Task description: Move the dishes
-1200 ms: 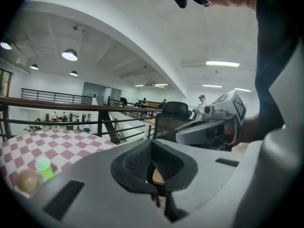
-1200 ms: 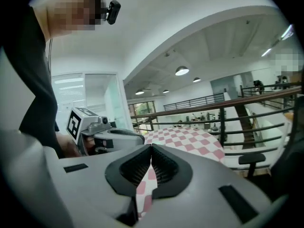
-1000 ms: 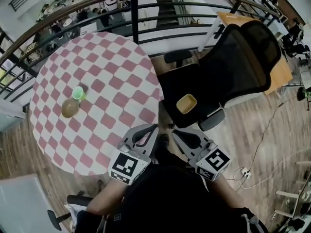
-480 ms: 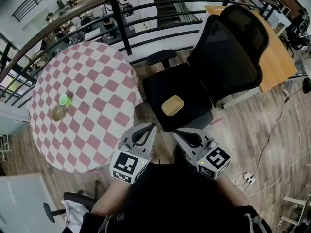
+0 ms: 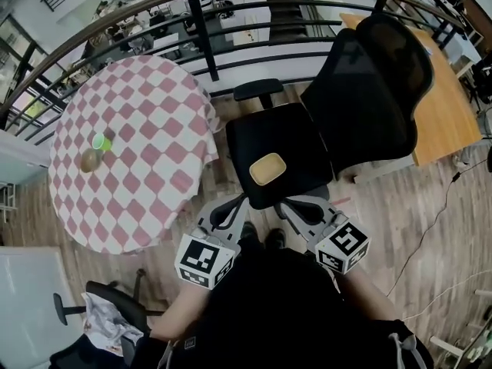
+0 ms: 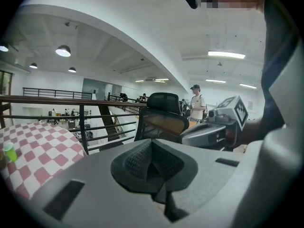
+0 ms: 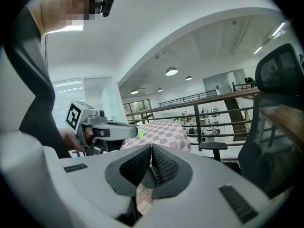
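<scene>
Tan shallow rectangular dish: lying on the seat of the black mesh-backed office chair, towards its front edge. We hold the left gripper and right gripper just before that chair's front, each with jaws pressed together on nothing. Left of the chair, the round pink-and-white chequered table carries a small green cup and a brown rounded bowl, side by side.

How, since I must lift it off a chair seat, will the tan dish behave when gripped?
The tan dish looks shallow with a raised rim, so it is probably stiff and pinchable at the edge. Lying flat, it should not roll. The black chair seat looks padded, so a push may tilt it rather than slide it.
</scene>
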`<move>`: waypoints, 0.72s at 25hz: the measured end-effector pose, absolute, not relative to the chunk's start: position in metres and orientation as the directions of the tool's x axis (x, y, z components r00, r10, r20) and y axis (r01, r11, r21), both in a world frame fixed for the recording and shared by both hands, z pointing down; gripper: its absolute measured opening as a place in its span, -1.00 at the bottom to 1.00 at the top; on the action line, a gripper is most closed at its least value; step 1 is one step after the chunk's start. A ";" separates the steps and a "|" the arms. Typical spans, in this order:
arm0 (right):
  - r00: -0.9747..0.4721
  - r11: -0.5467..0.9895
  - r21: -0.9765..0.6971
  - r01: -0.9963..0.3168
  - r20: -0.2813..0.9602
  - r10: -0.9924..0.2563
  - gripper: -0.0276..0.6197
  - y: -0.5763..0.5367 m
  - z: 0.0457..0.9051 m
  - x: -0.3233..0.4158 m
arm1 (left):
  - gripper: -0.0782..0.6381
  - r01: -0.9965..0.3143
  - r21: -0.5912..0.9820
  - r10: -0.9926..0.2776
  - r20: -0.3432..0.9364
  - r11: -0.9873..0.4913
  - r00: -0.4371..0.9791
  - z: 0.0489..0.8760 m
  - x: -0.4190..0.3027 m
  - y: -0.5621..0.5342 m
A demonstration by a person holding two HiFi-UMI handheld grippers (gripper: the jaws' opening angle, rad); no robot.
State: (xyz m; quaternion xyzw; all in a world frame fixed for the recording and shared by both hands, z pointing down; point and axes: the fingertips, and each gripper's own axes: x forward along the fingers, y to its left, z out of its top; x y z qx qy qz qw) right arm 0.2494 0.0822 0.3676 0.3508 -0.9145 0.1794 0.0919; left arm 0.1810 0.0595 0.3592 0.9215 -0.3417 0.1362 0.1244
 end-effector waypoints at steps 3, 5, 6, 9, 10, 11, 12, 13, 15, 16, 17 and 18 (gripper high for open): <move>-0.764 0.734 -0.227 -0.640 0.293 -0.575 -0.85 0.072 0.361 0.227 | -0.77 -0.679 0.110 -0.615 0.340 -0.726 0.712 0.363 0.169 0.048; -0.770 0.755 -0.197 -0.625 0.314 -0.556 -0.85 0.068 0.360 0.218 | -0.77 -0.681 0.121 -0.616 0.334 -0.722 0.713 0.366 0.165 0.043; -0.769 0.759 -0.190 -0.623 0.327 -0.550 -0.85 0.065 0.362 0.215 | -0.77 -0.678 0.126 -0.614 0.330 -0.724 0.717 0.367 0.164 0.041; -0.763 0.750 -0.201 -0.630 0.342 -0.549 -0.85 0.054 0.369 0.210 | -0.77 -0.670 0.128 -0.603 0.340 -0.731 0.722 0.376 0.162 0.033; -0.763 0.749 -0.205 -0.630 0.344 -0.547 -0.85 0.051 0.371 0.208 | -0.77 -0.672 0.137 -0.600 0.346 -0.728 0.721 0.380 0.160 0.030; -0.763 0.750 -0.207 -0.628 0.348 -0.544 -0.85 0.048 0.373 0.205 | -0.77 -0.675 0.147 -0.599 0.352 -0.723 0.719 0.384 0.156 0.028; -0.763 0.750 -0.209 -0.628 0.354 -0.541 -0.85 0.045 0.375 0.201 | -0.77 -0.678 0.156 -0.597 0.360 -0.719 0.717 0.387 0.151 0.026; -0.763 0.748 -0.215 -0.628 0.360 -0.537 -0.85 0.042 0.377 0.197 | -0.77 -0.680 0.164 -0.594 0.371 -0.715 0.714 0.391 0.144 0.025; -0.766 0.745 -0.235 -0.625 0.371 -0.525 -0.85 0.038 0.383 0.192 | -0.77 -0.688 0.172 -0.590 0.396 -0.705 0.704 0.398 0.136 0.022; -0.769 0.745 -0.247 -0.620 0.380 -0.514 -0.85 0.036 0.389 0.196 | -0.77 -0.695 0.174 -0.592 0.407 -0.697 0.696 0.402 0.138 0.019; -0.773 0.747 -0.256 -0.613 0.391 -0.500 -0.85 0.032 0.397 0.203 | -0.77 -0.705 0.177 -0.598 0.415 -0.686 0.686 0.407 0.143 0.015; -0.775 0.751 -0.260 -0.607 0.404 -0.486 -0.85 0.027 0.407 0.212 | -0.77 -0.716 0.180 -0.606 0.420 -0.674 0.676 0.412 0.150 0.010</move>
